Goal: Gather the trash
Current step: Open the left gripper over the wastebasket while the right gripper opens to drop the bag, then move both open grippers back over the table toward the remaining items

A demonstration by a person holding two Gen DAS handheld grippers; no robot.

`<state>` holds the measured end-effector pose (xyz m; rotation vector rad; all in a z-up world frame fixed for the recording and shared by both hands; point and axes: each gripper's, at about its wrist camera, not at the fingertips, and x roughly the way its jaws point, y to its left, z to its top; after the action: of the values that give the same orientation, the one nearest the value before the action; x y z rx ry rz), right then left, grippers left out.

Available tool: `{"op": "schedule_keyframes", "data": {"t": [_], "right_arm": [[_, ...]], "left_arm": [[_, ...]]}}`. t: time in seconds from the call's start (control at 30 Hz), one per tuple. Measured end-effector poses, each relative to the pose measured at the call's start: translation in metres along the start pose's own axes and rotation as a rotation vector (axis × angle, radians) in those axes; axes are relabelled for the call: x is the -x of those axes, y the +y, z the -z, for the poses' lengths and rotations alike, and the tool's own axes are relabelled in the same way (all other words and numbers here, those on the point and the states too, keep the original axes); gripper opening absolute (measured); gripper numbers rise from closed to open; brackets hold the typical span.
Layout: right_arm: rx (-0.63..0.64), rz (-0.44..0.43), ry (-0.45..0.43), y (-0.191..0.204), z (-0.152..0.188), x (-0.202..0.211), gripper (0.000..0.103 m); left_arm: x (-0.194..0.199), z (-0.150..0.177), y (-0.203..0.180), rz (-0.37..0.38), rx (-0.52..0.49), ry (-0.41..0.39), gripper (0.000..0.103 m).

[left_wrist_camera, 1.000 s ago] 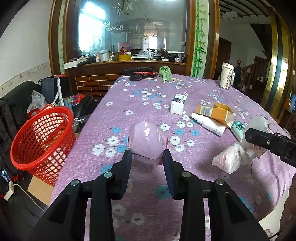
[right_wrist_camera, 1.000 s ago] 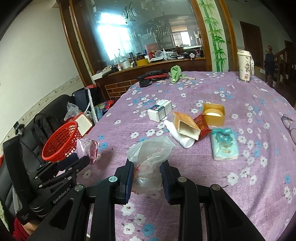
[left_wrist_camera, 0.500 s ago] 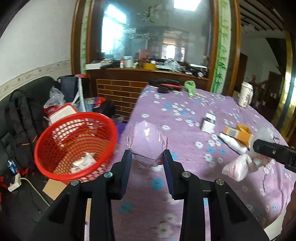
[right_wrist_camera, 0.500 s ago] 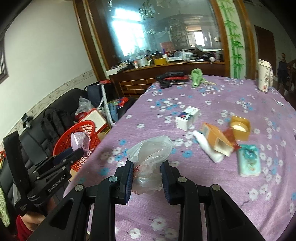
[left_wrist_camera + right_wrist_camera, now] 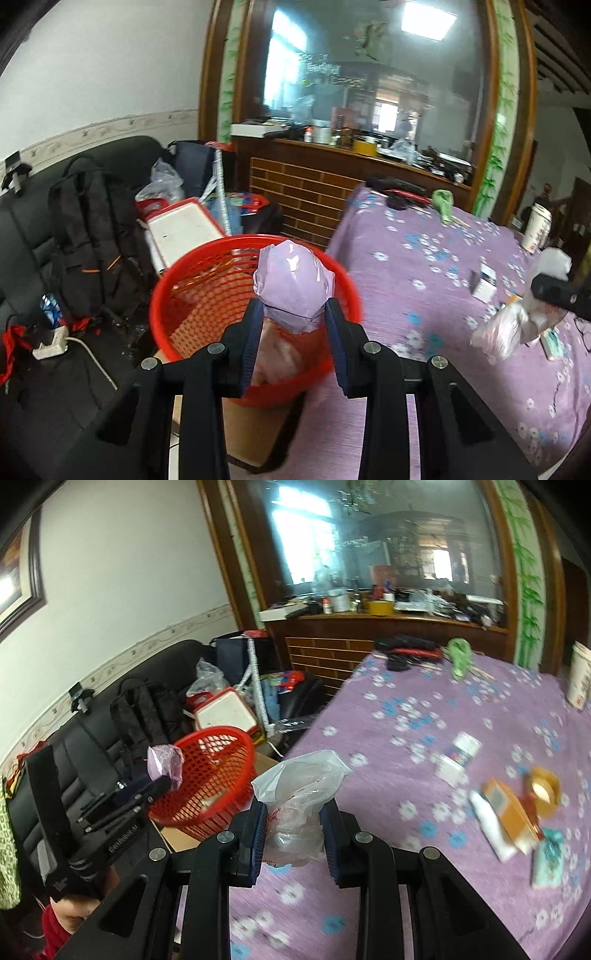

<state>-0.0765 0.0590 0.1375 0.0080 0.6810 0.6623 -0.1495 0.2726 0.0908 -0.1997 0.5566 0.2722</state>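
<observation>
Now, at about nine o'clock in the left wrist view, a black backpack (image 5: 92,240) leans on the dark sofa, with a white box with red edge (image 5: 183,230) just beside it. At the centre, the left gripper (image 5: 294,325) is clenched on a crumpled lilac wrapper (image 5: 293,286), which sticks up between its two fingers. The wrapper hangs above the opening of the red basket (image 5: 192,291), and the basket stands on a cardboard box near the table edge. Some pale trash lies inside the basket, but it is blurred. At three o'clock the purple flowered tablecloth (image 5: 424,280) covers the table.

From the right wrist view, the basket (image 5: 207,771) is at nine o'clock and the left gripper (image 5: 157,786) is over its near rim with the lilac wrapper (image 5: 164,762). At the centre, the right gripper (image 5: 293,821) grasps a clear plastic bag (image 5: 299,794) above the tablecloth (image 5: 406,738). At three o'clock an orange carton (image 5: 506,808), a white tube (image 5: 489,829) and a teal packet (image 5: 550,858) lie together on the cloth.
</observation>
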Motion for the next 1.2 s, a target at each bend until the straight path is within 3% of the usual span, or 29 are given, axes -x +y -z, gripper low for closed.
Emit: {"op": "schedule_keyframes", "data": {"t": [0.6, 0.63, 0.7, 0.97, 1.2], "right_arm": [[0.074, -0.034, 0.04, 0.072, -0.065, -0.111, 0.034], [0.072, -0.042, 0.047, 0.073, -0.066, -0.118, 0.04], [0.063, -0.035, 0.045, 0.071, -0.067, -0.125, 0.043], [0.018, -0.044, 0.018, 0.039, -0.058, -0.095, 0.045], [-0.039, -0.013, 0.005, -0.002, -0.029, -0.05, 0.047]], "left_arm": [[-0.048, -0.013, 0.05, -0.026, 0.055, 0.051, 0.034], [-0.05, -0.014, 0.051, -0.028, 0.06, 0.055, 0.037], [-0.052, -0.015, 0.055, -0.034, 0.083, 0.056, 0.058], [-0.044, -0.013, 0.042, -0.041, 0.055, 0.032, 0.06], [-0.02, -0.006, -0.008, 0.002, -0.036, -0.003, 0.065]]}}
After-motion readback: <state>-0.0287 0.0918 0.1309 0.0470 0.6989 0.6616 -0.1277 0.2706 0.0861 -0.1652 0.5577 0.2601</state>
